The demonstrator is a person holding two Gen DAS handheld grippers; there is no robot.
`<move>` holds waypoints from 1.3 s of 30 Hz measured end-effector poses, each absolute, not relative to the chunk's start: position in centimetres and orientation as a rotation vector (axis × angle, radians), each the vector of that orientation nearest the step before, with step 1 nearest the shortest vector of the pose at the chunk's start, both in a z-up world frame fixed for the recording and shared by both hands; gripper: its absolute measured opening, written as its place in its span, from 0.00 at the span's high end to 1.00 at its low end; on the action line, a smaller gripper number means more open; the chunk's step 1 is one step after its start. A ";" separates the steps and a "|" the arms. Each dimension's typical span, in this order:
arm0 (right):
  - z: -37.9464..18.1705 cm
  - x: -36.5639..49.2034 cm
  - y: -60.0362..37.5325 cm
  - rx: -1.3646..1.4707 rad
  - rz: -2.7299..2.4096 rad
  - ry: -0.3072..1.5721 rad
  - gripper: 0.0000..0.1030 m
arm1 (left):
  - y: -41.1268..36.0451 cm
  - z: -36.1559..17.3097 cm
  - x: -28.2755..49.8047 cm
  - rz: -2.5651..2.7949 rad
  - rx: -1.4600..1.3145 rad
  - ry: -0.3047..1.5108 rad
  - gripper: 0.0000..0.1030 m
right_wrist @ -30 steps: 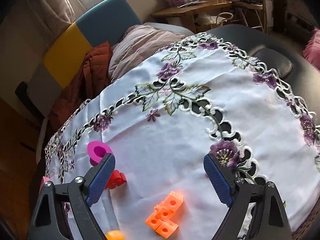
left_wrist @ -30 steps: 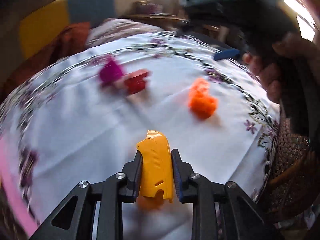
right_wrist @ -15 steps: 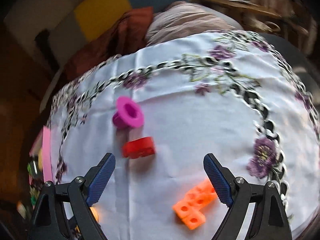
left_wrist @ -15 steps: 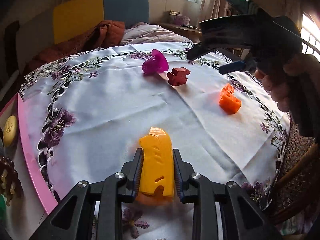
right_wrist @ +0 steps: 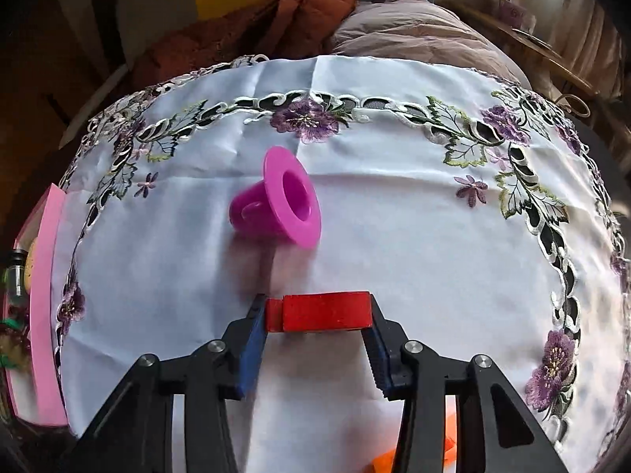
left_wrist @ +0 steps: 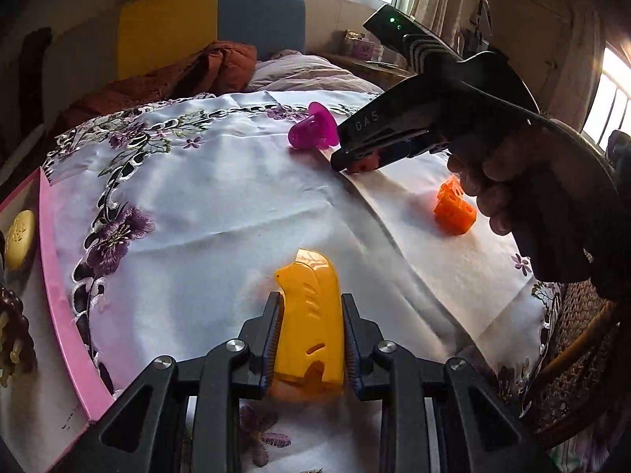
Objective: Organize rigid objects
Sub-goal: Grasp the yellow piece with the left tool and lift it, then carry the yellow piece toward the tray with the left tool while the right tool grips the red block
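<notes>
A red block (right_wrist: 321, 311) sits on the white embroidered cloth (right_wrist: 394, 236) with the right hand-held gripper (right_wrist: 315, 349) around it; its jaws are closing, and both blue pads already touch the block's two ends. Just beyond the block, a magenta flanged piece (right_wrist: 276, 207), shaped like a small top hat, lies on its side with its open mouth turned toward the right, apart from the block and not blocking it. An orange block (left_wrist: 453, 211) rests on the cloth nearer the person, close beside the hand (left_wrist: 501, 181) that grips the right tool's handle; only a sliver of it shows at the bottom of the right wrist view. The left hand-held gripper (left_wrist: 309, 339) is clamped narrowly on a yellow plastic piece (left_wrist: 309, 323), which stands up between its pads with its rounded tip pointing away, over the near part of the cloth and well apart from the other three pieces. The cloth, edged with purple flowers and cut-out leaf work, covers the bench. At its left edge runs a pink tray (left_wrist: 59, 307) with a pale yellow oval thing (left_wrist: 17, 236) and some dark beads in it. Behind the bench lies a bed with a rust-coloured blanket (left_wrist: 205, 71), a pale quilt and a yellow and blue headboard (left_wrist: 209, 23), and windows let in daylight.
</notes>
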State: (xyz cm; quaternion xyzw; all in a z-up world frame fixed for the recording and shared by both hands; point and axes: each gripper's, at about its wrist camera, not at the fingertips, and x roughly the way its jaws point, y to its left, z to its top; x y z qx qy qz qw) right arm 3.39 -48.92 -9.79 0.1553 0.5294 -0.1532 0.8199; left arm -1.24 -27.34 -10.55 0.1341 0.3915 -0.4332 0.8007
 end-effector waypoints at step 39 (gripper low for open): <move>-10.1 4.0 -48.2 0.264 -0.314 1.134 0.55 | -22.7 -1.4 -2.2 -0.800 0.184 0.741 0.73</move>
